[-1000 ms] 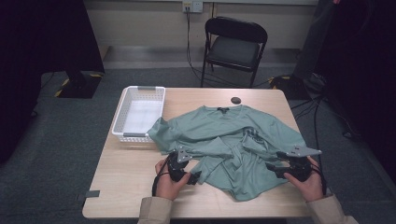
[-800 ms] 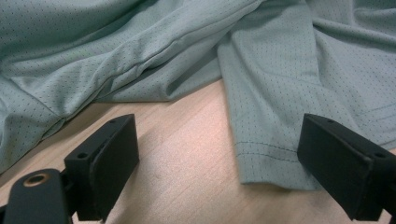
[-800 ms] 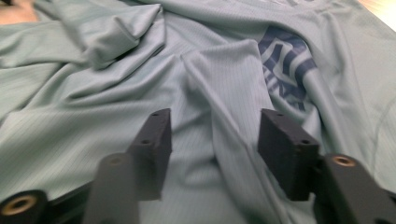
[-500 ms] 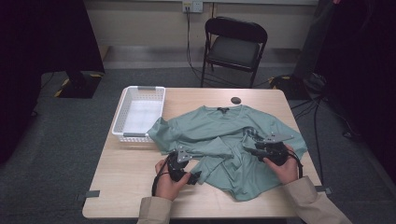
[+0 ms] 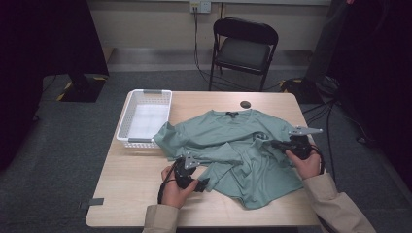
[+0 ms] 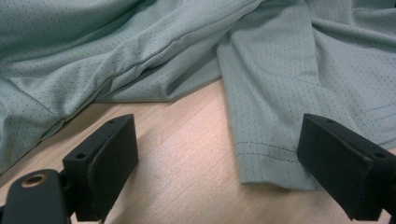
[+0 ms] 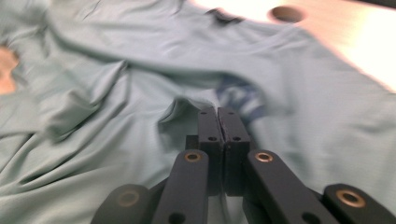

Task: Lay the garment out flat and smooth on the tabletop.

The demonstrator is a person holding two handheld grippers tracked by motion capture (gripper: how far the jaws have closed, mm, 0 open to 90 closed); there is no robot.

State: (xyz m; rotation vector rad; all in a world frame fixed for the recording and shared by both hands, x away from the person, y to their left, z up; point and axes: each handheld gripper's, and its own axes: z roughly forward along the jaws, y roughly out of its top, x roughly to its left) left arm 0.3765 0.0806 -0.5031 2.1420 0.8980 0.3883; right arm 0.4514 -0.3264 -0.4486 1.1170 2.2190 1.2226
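Note:
A green short-sleeved shirt (image 5: 228,136) lies crumpled on the wooden table (image 5: 136,174), collar toward the far side. My left gripper (image 5: 204,183) rests at the shirt's near-left edge and is open. In the left gripper view its jaws (image 6: 219,140) straddle bare table and a hemmed shirt edge (image 6: 266,154). My right gripper (image 5: 275,143) hovers over the right half of the shirt, pointing left. In the right gripper view (image 7: 217,112) its jaws are pressed flat together above the cloth (image 7: 116,93), and I see no fabric between them.
A white plastic basket (image 5: 153,91) stands empty at the table's far left corner. A small black round object (image 5: 246,104) lies near the far edge, beyond the collar. A black folding chair (image 5: 245,48) stands behind the table. Cables run along the floor at right.
My right gripper has moved from the shirt's near-right side away from me and leftward over the shirt. The left gripper has stayed in place.

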